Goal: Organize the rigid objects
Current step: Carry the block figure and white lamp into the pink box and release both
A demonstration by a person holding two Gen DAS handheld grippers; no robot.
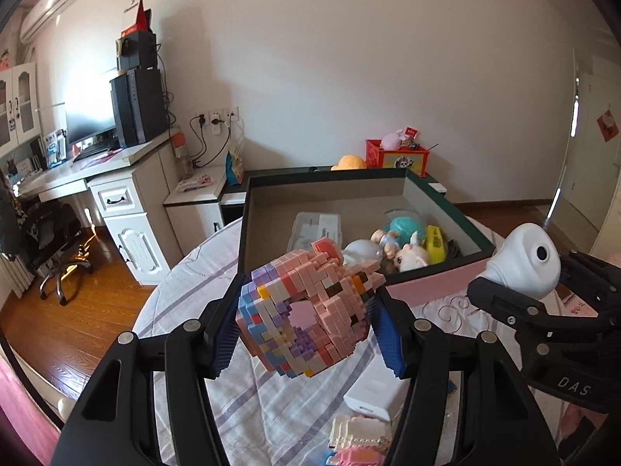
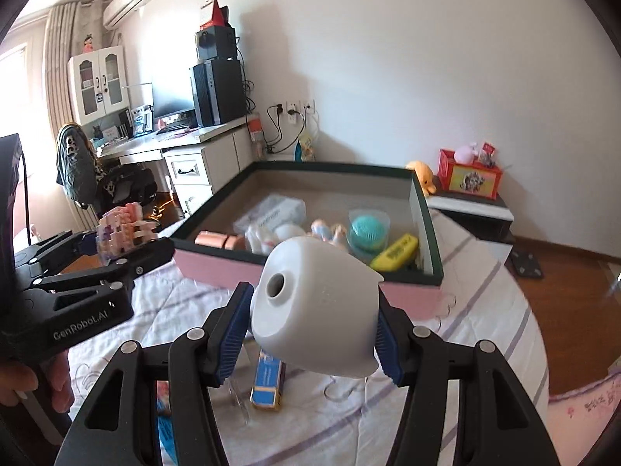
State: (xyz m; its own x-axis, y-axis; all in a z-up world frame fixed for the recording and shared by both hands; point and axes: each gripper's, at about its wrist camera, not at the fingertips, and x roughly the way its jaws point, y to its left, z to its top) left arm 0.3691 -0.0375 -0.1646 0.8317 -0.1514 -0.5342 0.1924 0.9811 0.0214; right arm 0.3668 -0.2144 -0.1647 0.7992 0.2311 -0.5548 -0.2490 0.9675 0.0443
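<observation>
Left hand-held gripper [image 1: 306, 334] clamps a pink brick-built toy [image 1: 306, 310]; right hand-held gripper [image 2: 312, 330] clamps a white plastic piece [image 2: 318, 306]. Both hover above the bed [image 2: 485, 310], near the storage box [image 2: 217, 268]. Next, probably: carry over the rim, release.

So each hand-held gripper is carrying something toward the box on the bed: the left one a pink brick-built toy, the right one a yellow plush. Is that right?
Nearly. The left hand-held gripper does hold the pink brick-built toy, but the right hand-held gripper holds a white plastic object with a round hole, not a yellow plush. The right wrist view shows it, short of the box.
</observation>
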